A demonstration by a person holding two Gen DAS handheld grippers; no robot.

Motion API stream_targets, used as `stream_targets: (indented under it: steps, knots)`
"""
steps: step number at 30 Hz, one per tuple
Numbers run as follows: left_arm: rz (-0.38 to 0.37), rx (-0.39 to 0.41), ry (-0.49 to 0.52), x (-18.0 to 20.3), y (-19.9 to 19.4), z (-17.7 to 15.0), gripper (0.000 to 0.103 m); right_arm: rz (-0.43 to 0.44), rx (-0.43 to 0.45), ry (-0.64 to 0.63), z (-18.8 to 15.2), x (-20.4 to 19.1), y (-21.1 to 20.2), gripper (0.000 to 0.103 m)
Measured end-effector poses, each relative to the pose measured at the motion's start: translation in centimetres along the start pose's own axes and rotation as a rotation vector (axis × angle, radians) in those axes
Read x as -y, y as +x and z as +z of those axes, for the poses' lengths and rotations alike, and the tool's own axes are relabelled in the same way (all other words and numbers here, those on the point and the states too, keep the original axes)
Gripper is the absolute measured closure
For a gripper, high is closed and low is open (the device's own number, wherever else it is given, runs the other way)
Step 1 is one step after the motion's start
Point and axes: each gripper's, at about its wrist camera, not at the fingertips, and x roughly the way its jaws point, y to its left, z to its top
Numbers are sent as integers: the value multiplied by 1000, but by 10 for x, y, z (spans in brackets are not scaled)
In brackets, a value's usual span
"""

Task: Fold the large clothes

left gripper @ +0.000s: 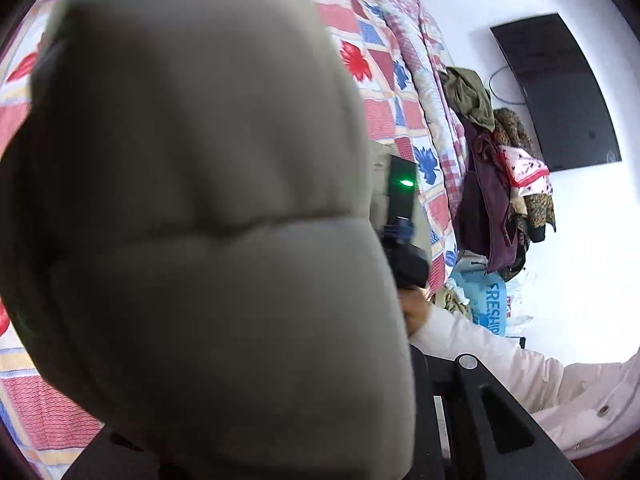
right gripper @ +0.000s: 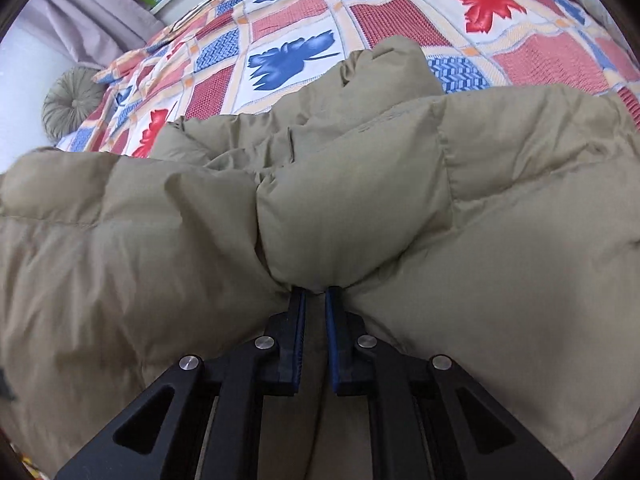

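While both tongs grip the khaki puffer jacket (right gripper: pixel 360 200), right tongs (right gripper: pixel 315 294) pinch a fold.

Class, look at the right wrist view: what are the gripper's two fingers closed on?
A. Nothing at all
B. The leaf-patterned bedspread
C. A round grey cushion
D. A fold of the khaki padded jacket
D: the right gripper pinches a bunched fold of the khaki padded jacket, which lies on the bedspread.

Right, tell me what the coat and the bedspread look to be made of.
Coat: seemingly a smooth, matte synthetic shell, nylon or polyester, over puffy fill; stitched seams split it into swollen sections. Bedspread: apparently a woven or knit textile, matte, with a ribbed, zigzag texture in its squares and printed or woven leaves.
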Motion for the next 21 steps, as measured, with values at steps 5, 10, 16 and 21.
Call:
stream_targets:
  steps: [5,10,16,21]
  knots:
    - [59,-32,56,58,29,22,76,102,-28,94,7,25,19,100]
    - [101,-71,70,87,54,40,71,180,-45,162,8,42,28,103]
    - [47,-105,42,102,71,50,48,193,-47,195,16,62,-7,103]
    - [-35,-177,82,114,111,57,32,157,62,245,-1,106,-73,98]
